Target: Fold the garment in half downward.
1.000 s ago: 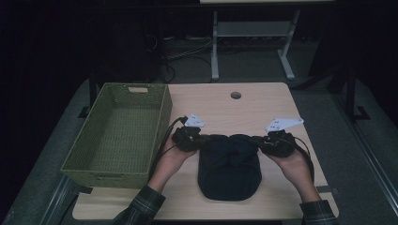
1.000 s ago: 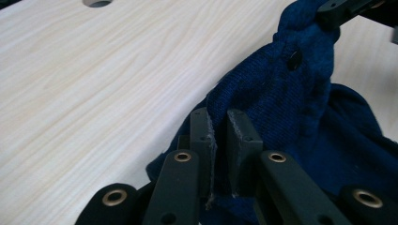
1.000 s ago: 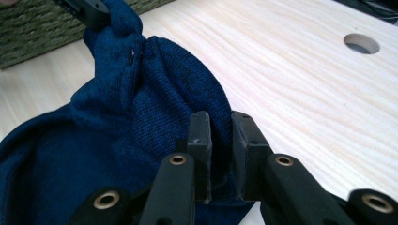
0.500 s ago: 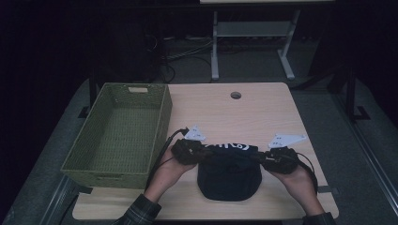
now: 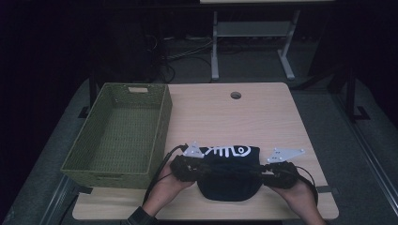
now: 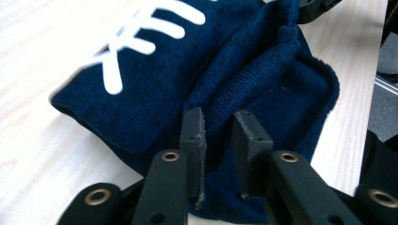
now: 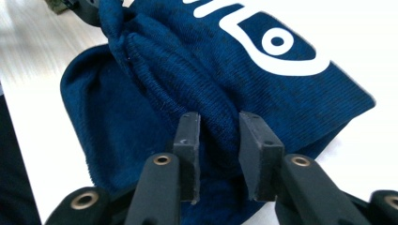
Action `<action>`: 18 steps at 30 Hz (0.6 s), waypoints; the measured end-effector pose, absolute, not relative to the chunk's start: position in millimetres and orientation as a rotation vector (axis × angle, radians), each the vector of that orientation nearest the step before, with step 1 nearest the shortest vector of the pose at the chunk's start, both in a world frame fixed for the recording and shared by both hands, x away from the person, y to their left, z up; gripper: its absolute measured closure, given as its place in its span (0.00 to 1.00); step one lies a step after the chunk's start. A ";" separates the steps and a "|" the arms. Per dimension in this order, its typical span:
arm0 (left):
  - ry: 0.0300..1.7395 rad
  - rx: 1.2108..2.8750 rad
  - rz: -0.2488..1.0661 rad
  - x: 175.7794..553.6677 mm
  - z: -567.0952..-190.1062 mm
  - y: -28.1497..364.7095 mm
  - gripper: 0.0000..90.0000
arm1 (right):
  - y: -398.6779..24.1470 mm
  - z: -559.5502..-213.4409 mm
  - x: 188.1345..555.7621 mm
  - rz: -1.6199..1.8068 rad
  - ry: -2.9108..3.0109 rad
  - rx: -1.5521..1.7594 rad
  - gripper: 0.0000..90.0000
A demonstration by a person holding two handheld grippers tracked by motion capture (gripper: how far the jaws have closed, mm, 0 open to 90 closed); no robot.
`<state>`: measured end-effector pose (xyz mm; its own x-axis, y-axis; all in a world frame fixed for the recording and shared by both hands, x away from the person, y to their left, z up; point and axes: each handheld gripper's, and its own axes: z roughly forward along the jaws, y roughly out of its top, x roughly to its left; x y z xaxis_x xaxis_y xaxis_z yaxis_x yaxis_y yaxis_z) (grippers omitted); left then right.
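Observation:
A dark navy garment [image 5: 230, 173] with a white fish-skeleton print lies bunched on the table's near half. My left gripper [image 5: 204, 168] is at its left side and my right gripper [image 5: 260, 171] at its right side, both pointing inward. In the left gripper view the jaws [image 6: 219, 119] have just been opening, and a fold of the garment [image 6: 263, 70] lies loosely between the pads. In the right gripper view the gripper [image 7: 219, 122] has likewise been opening, with a thick fold of the garment [image 7: 187, 61] in the gap.
A green woven basket [image 5: 162, 122] stands at the table's left side, close to my left hand. The wooden table [image 5: 225, 122] has a round cable hole [image 5: 235, 95] near its far edge. A white stand's legs sit on the floor beyond.
Both grippers came toward the near edge and sank, bringing the garment's sides with them. The white print now shows along the far part. Both pairs of jaws stand wider.

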<state>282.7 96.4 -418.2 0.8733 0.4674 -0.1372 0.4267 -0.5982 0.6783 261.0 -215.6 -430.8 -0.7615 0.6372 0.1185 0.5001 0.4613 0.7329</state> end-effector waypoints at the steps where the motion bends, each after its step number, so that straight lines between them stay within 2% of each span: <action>1: 0.640 2.291 0.067 280.5 -419.4 96.1 0.81 | -215.5 -431.9 258.9 1.184 2.533 0.999 0.73; 14: 0.627 2.309 0.009 262.5 -423.6 102.1 0.66 | -217.3 -438.8 230.2 1.186 2.591 0.990 0.62; 18: 0.626 2.258 -0.002 262.8 -409.7 108.9 0.63 | -224.4 -432.4 226.5 1.256 2.556 0.983 0.61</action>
